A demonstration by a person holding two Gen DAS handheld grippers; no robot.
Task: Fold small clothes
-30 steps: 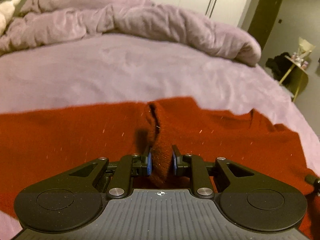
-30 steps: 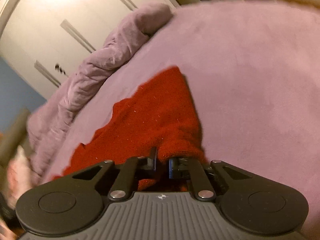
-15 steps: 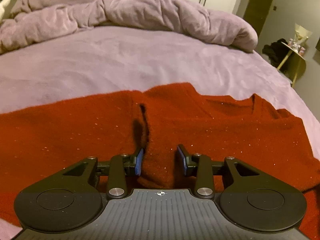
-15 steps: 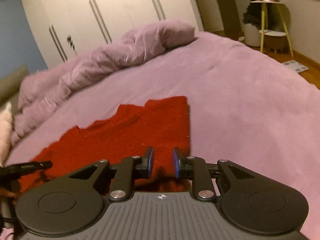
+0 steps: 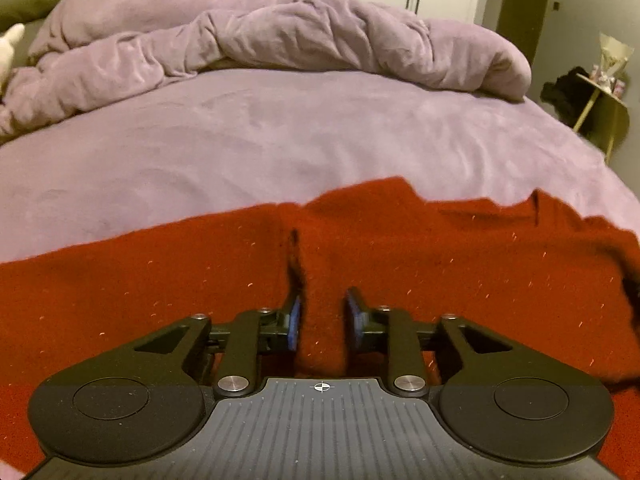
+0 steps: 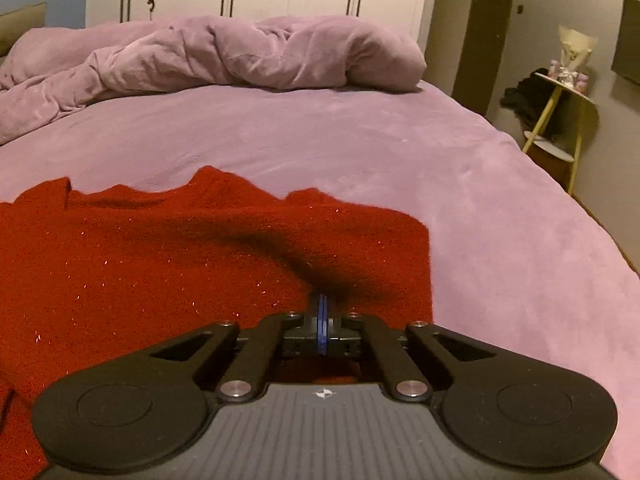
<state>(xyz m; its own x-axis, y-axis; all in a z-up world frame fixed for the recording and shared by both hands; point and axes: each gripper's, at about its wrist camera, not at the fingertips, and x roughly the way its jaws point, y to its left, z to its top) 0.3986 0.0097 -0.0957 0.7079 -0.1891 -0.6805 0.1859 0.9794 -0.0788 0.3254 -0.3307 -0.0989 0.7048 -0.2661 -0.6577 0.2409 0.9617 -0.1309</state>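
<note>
- The red knitted garment with glittery flecks (image 5: 440, 264) lies spread on the mauve bed sheet (image 5: 280, 140), close to the near edge of the bed; both wrist views show it filling the foreground directly under and ahead of the grippers.
- Left gripper (image 5: 322, 322): its blue pads stand apart, with a raised ridge of red knit running up between them. The pads do not appear to press the cloth, so I read it as released, not gripping.
- Right gripper (image 6: 322, 330): the blue pads are pressed together with no gap. A dark crease in the knit runs into the tips, but whether any fabric is pinched between them cannot be made out.
- The relation that matters: the garment's long axis runs left to right across both views, with its far edge wavy and its right-hand edge (image 6: 428, 264) straight, just to the right of the right gripper. That edge is nearest the right gripper, so a fold across the width would probably start from there; the left gripper sits nearer the garment's middle.
- Hidden or unclear: the garment's near edge is covered by both gripper bodies, its left end is cut off by the frame, and motion blur softens the knit's outline.
- The crumpled mauve duvet (image 6: 224, 56) is heaped at the far side, well apart from the garment.
</note>
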